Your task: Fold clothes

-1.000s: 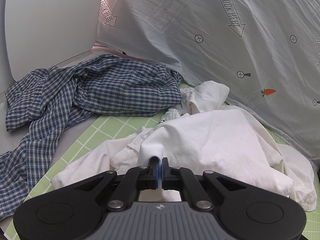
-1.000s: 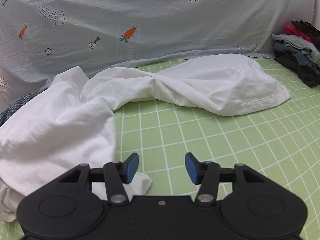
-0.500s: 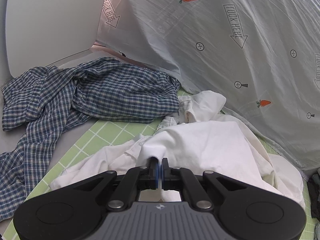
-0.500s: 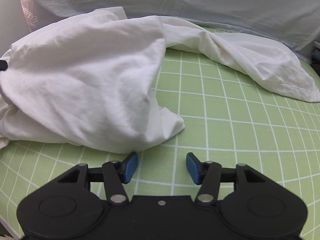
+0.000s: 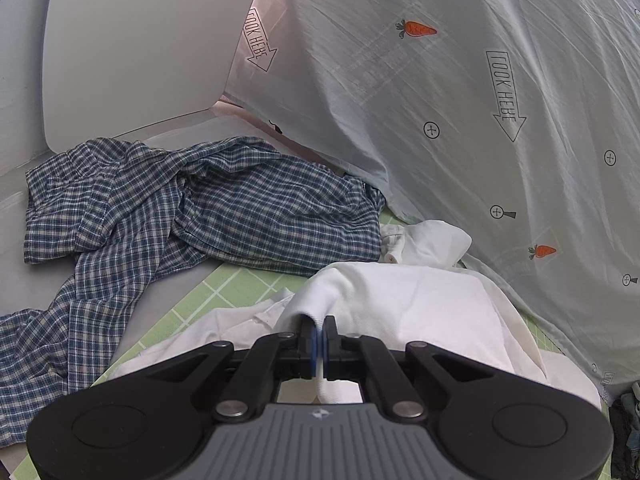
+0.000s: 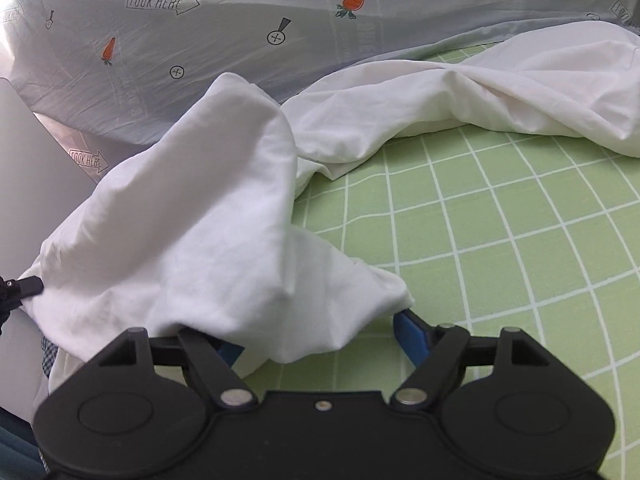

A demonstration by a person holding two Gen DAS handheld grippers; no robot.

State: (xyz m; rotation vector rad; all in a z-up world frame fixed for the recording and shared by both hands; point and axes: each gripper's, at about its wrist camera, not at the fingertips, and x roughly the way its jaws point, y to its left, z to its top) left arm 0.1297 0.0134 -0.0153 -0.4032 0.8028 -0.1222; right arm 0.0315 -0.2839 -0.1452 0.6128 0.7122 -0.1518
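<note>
Pinching a fold of the white garment (image 5: 400,300) tight, the left gripper (image 5: 319,340) lifts it off the green mat (image 6: 500,240), the right gripper (image 6: 320,340) opening around its near corner, the checked shirt (image 5: 200,208) lying far left.

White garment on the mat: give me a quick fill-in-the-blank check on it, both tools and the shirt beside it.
1. The left tool is shut on the ____ garment.
2. The grid mat under the clothes is ____ with white lines.
3. The shirt lying crumpled beside the white garment has a ____ pattern.
4. The right tool is opening, with a fold of white cloth between its ____ pads.

Missing words: white; green; checked; blue
</note>
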